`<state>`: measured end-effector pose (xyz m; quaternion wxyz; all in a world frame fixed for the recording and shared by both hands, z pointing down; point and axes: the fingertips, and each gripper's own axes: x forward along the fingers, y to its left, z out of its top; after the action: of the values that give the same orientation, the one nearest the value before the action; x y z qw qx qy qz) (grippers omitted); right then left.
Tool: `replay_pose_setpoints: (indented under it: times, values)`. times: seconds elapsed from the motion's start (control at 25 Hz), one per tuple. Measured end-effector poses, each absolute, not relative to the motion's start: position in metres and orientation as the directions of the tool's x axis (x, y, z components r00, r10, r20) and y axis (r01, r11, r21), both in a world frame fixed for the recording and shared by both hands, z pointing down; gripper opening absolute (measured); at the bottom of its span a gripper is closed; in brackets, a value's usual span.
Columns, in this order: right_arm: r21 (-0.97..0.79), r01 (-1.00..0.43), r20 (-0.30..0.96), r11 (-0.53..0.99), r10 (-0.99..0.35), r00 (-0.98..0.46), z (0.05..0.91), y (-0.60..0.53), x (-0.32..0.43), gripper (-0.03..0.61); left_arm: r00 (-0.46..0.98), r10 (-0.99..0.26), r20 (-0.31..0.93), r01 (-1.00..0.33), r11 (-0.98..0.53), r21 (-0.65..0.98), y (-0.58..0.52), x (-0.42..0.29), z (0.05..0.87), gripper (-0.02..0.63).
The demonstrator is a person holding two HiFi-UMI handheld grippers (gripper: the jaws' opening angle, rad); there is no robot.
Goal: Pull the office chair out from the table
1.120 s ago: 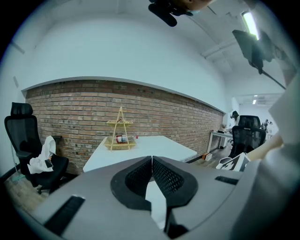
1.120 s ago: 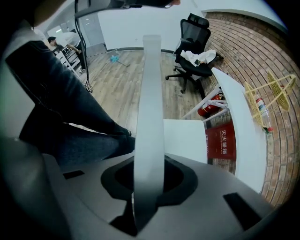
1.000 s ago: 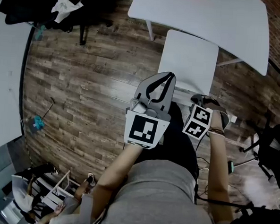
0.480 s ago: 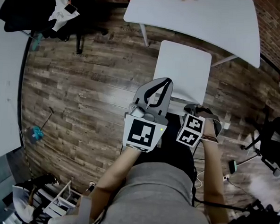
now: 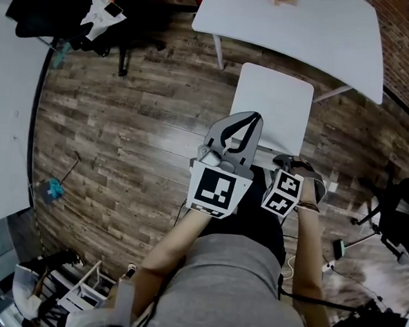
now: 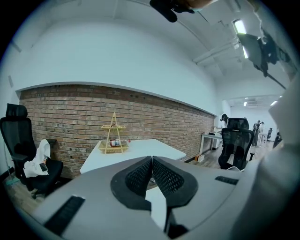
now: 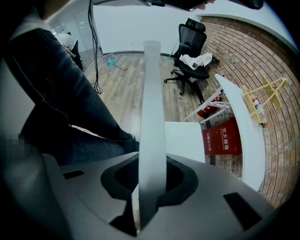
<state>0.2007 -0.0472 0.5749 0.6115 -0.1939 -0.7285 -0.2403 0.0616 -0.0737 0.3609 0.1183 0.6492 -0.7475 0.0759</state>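
A white chair (image 5: pixel 274 105) stands on the wood floor just in front of me, its seat toward the white table (image 5: pixel 323 35). My right gripper (image 5: pixel 286 160) points down and is shut on the chair's thin white backrest (image 7: pixel 152 108), which runs upright between the jaws (image 7: pixel 151 180). My left gripper (image 5: pixel 244 122) hovers beside it over the seat's near edge, shut with nothing in it. In the left gripper view its dark pads (image 6: pixel 161 176) meet, and the table top (image 6: pixel 131 152) lies beyond.
A black office chair (image 5: pixel 68 13) draped with clothes stands at the far left. A wooden rack (image 6: pixel 112 138) sits on the table, with a red box (image 7: pixel 222 136) below by the brick wall. Another black chair (image 5: pixel 398 213) and cables lie at my right.
The white chair has slid toward me, so a gap shows between its seat and the table's edge. Both grippers came back with it, then held still.
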Motion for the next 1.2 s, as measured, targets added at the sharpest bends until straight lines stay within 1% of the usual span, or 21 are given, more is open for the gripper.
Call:
replay_pose_setpoints:
  times: [0.2, 0.24, 0.32, 0.36, 0.64, 0.72, 0.76, 0.8, 0.88, 0.96, 1.04, 1.2]
  values:
    - [0.110, 0.564, 0.978, 0.818, 0.014, -0.210, 0.573, -0.045, 0.198, 0.092, -0.130, -0.953, 0.272, -0.989, 0.146, 0.038, -0.075, 0.061, 0.360, 0.014]
    - [0.111, 0.559, 0.974, 0.822, 0.022, -0.226, 0.572, -0.043, 0.197, 0.106, -0.129, -0.954, 0.271, -0.988, 0.146, 0.043, -0.076, 0.061, 0.360, 0.015]
    - [0.106, 0.545, 0.966, 0.832, 0.044, -0.255, 0.564, -0.039, 0.194, 0.170, -0.126, -0.955, 0.269, -0.988, 0.146, 0.055, -0.077, 0.062, 0.360, 0.014]
    - [0.106, 0.537, 0.960, 0.837, 0.054, -0.274, 0.558, -0.038, 0.191, 0.176, -0.124, -0.956, 0.267, -0.987, 0.146, 0.063, -0.078, 0.063, 0.359, 0.014]
    - [0.091, 0.412, 0.841, 0.907, 0.152, -0.520, 0.479, -0.032, 0.163, 0.178, -0.115, -0.962, 0.247, -0.988, 0.136, 0.067, -0.085, 0.068, 0.351, 0.014]
    - [0.061, 0.345, 0.768, 0.937, 0.177, -0.616, 0.451, -0.040, 0.154, 0.153, -0.117, -0.964, 0.240, -0.989, 0.136, 0.064, -0.088, 0.067, 0.348, 0.014]
    - [0.046, 0.304, 0.716, 0.952, 0.181, -0.674, 0.434, -0.047, 0.148, 0.151, -0.118, -0.965, 0.235, -0.989, 0.137, 0.064, -0.089, 0.065, 0.347, 0.014]
    - [0.034, 0.258, 0.658, 0.965, 0.173, -0.733, 0.417, -0.054, 0.142, 0.129, -0.120, -0.966, 0.231, -0.988, 0.138, 0.063, -0.091, 0.063, 0.345, 0.014]
    - [0.037, 0.175, 0.526, 0.984, 0.129, -0.840, 0.383, -0.071, 0.130, 0.076, -0.126, -0.967, 0.221, -0.988, 0.143, 0.061, -0.094, 0.060, 0.341, 0.014]
    - [0.076, 0.096, 0.411, 0.993, 0.056, -0.910, 0.357, -0.084, 0.122, 0.031, -0.134, -0.969, 0.210, -0.987, 0.150, 0.065, -0.098, 0.057, 0.337, 0.014]
    - [0.085, -0.011, 0.344, 0.996, -0.040, -0.938, 0.343, -0.095, 0.120, 0.021, -0.141, -0.970, 0.199, -0.985, 0.158, 0.073, -0.101, 0.057, 0.334, 0.015]
    - [-0.008, -0.292, 0.232, 0.956, -0.282, -0.931, 0.329, -0.124, 0.126, 0.021, -0.147, -0.972, 0.182, -0.982, 0.166, 0.094, -0.109, 0.057, 0.328, 0.014]
